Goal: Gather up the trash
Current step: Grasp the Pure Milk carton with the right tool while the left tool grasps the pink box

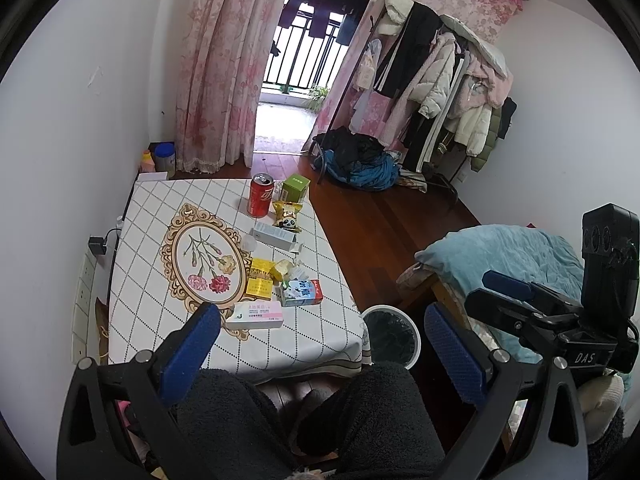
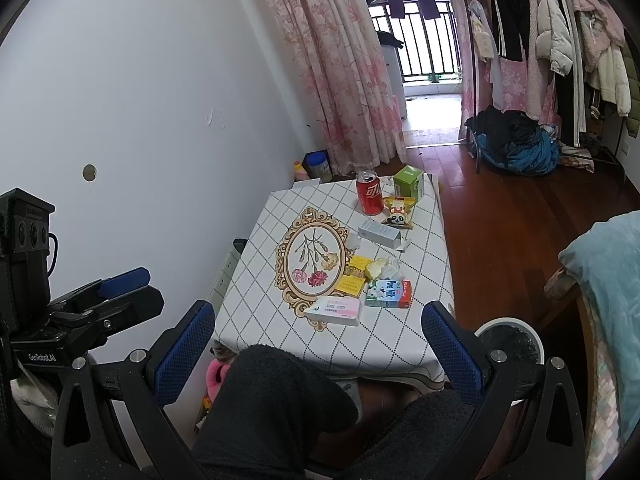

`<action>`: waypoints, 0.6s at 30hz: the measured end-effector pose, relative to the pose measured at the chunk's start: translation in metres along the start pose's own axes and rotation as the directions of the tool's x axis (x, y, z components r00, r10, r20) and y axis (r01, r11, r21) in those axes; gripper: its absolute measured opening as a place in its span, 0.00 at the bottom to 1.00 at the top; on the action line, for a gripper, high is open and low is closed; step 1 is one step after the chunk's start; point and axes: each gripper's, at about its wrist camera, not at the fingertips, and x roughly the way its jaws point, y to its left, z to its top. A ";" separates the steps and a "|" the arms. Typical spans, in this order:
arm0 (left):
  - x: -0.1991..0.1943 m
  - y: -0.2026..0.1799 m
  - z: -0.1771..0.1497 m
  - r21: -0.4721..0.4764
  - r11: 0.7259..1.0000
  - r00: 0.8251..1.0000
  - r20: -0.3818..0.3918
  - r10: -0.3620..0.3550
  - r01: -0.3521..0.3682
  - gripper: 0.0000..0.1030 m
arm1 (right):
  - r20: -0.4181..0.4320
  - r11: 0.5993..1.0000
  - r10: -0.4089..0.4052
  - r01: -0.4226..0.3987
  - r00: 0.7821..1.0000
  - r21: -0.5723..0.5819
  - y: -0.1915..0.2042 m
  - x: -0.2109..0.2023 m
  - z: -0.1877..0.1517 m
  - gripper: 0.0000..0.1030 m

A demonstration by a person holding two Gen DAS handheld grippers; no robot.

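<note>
Red aluminium is catching the eye first: the cola can point(image 1: 261, 195) is standing upright at the far end of the table point(image 1: 152, 320), just beside a green box point(image 1: 295, 187) and a panda snack packet point(image 1: 287, 216). Nearer the person, more trash is lying in a loose row along the table's right side — a long white box point(image 1: 275, 235), yellow wrappers point(image 1: 259, 278), a crumpled tissue point(image 1: 289, 268), a blue milk carton point(image 1: 301, 292) and a pink-and-white box point(image 1: 256, 316) closest to the near edge.

Nothing is being held. The left hand-held gripper point(image 1: 320, 340) is hanging wide open above the person's lap, and the right hand-held gripper point(image 2: 318, 340) is likewise spread wide and empty, short of the table edge. By my reading the collecting is only starting: no item is lifted yet.

The white bin point(image 2: 510, 344) is sitting on the floor just beside the table's near right corner, lined in black. The next move probably calls for reaching forward to the pink-and-white box or the milk carton, closing on it, then swinging right and down to the bin.

The items are lying close together — a grasp on the carton may nudge the tissue or wrappers. The blue-blanketed bed point(image 2: 608, 280) is crowding the bin's right side.
</note>
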 end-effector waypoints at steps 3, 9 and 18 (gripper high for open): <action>0.000 0.001 0.000 0.002 1.000 1.000 0.001 0.000 0.000 1.00 | 0.000 1.000 0.001 -0.001 1.000 0.000 0.000 0.000 0.000 1.00; 0.000 0.001 -0.001 0.002 1.000 1.000 -0.002 0.003 -0.003 1.00 | -0.006 1.000 0.003 -0.003 1.000 0.005 0.002 0.003 0.001 1.00; 0.059 0.048 0.001 -0.095 0.954 0.959 -0.038 0.281 -0.284 1.00 | -0.086 0.991 -0.054 0.064 0.995 0.116 -0.031 0.064 0.004 1.00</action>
